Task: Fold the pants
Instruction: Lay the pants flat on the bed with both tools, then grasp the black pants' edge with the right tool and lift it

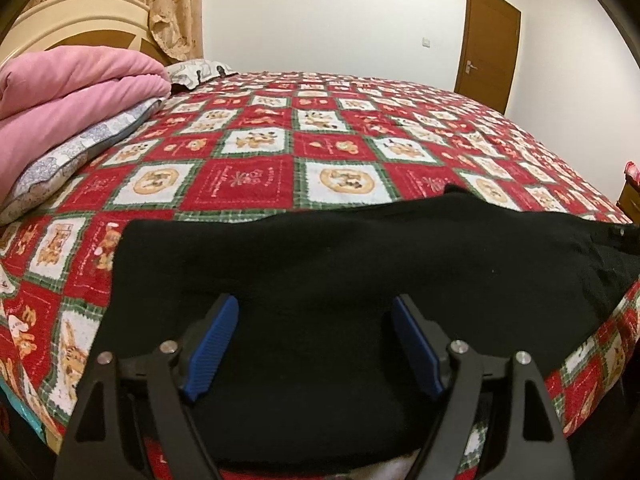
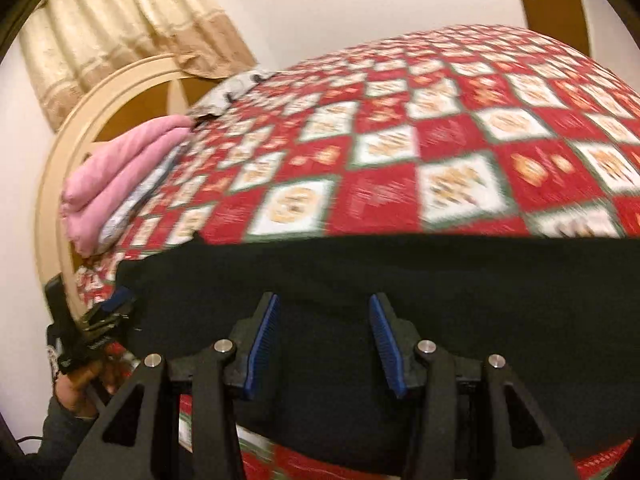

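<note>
Black pants (image 1: 320,280) lie flat across the bed's (image 1: 332,152) near edge at 6 o'clock. Left claw (image 1: 314,340) and right claw (image 2: 323,340) hover above, jaws apart, empty. Best to pinch matching edges together.

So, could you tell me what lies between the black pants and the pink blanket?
Only bare patterned bedspread lies between the black pants and pink blanket, seen in the left wrist view.

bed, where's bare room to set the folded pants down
Free: the wide quilt stretch beyond the black pants, running to the far edge by the door. Crowded: the headboard corner, where the pink blanket lies stacked on a pillow.
</note>
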The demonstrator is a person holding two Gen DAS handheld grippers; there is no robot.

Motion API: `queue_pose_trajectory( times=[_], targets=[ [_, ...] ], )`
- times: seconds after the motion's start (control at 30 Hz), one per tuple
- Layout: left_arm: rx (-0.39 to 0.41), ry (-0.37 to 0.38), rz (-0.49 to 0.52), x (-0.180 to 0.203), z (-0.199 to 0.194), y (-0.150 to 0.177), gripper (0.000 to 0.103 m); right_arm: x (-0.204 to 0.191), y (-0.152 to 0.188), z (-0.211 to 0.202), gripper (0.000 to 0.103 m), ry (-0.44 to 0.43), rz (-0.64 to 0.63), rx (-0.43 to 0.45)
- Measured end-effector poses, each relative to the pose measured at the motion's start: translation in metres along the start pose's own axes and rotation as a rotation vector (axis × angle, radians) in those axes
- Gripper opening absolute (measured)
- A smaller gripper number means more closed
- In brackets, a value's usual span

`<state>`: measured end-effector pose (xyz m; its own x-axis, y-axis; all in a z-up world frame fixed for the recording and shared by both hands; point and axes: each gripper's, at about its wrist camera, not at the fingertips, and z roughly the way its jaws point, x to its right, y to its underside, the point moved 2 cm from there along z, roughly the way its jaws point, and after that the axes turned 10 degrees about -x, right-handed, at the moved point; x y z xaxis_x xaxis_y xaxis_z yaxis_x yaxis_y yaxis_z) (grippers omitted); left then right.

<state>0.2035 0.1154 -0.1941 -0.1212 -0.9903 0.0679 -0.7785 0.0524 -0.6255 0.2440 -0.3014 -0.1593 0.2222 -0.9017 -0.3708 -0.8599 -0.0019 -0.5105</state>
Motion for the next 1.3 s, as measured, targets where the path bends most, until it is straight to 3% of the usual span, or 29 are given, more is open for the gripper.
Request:
queue_pose_trajectory(
  times=[0.1, 0.3, 0.5, 0.57, 0.7, 0.8, 0.83, 0.97, 1.03, 1.1, 1.3],
  targets=[
    [0.001, -0.024, -0.013, -0.008, -0.005, -0.003, 0.082, -0.022, -0.007, 0.024, 0.049, -0.019, -0.059, -0.026],
    [-0.017, -0.065, -0.041, -0.034, -0.001, -0.008, 0.082, -0.026, -0.014, 0.062, 0.049, -0.001, -0.061, -0.097],
    [-0.030, -0.106, -0.019, -0.023, -0.005, -0.009, 0.082, -0.014, -0.018, 0.042, 0.049, -0.009, -0.084, -0.070],
    [-0.009, -0.070, -0.014, -0.007, -0.016, -0.015, 0.082, -0.001, -0.019, 0.016, 0.049, 0.010, -0.083, -0.022],
    [0.018, 0.025, 0.057, 0.042, -0.031, -0.030, 0.082, 0.044, -0.016, -0.050, 0.049, 0.100, -0.056, 0.056],
    [-0.012, 0.171, 0.122, 0.095, -0.027, -0.040, 0.082, 0.094, -0.007, -0.109, 0.049, 0.275, -0.033, 0.122],
    [-0.025, 0.201, 0.137, 0.107, -0.025, -0.043, 0.082, 0.119, -0.003, -0.133, 0.049, 0.340, 0.007, 0.148],
    [-0.097, 0.316, 0.227, 0.178, -0.006, -0.044, 0.082, 0.211, 0.007, -0.213, 0.049, 0.459, 0.235, 0.224],
    [-0.104, 0.317, 0.275, 0.204, -0.001, -0.043, 0.082, 0.242, 0.010, -0.242, 0.049, 0.505, 0.293, 0.254],
    [-0.113, 0.326, 0.317, 0.229, 0.005, -0.042, 0.082, 0.272, 0.012, -0.253, 0.049, 0.481, 0.332, 0.228],
    [-0.143, 0.275, 0.361, 0.256, 0.022, -0.036, 0.082, 0.323, 0.016, -0.238, 0.049, 0.432, 0.345, 0.130]
  ],
)
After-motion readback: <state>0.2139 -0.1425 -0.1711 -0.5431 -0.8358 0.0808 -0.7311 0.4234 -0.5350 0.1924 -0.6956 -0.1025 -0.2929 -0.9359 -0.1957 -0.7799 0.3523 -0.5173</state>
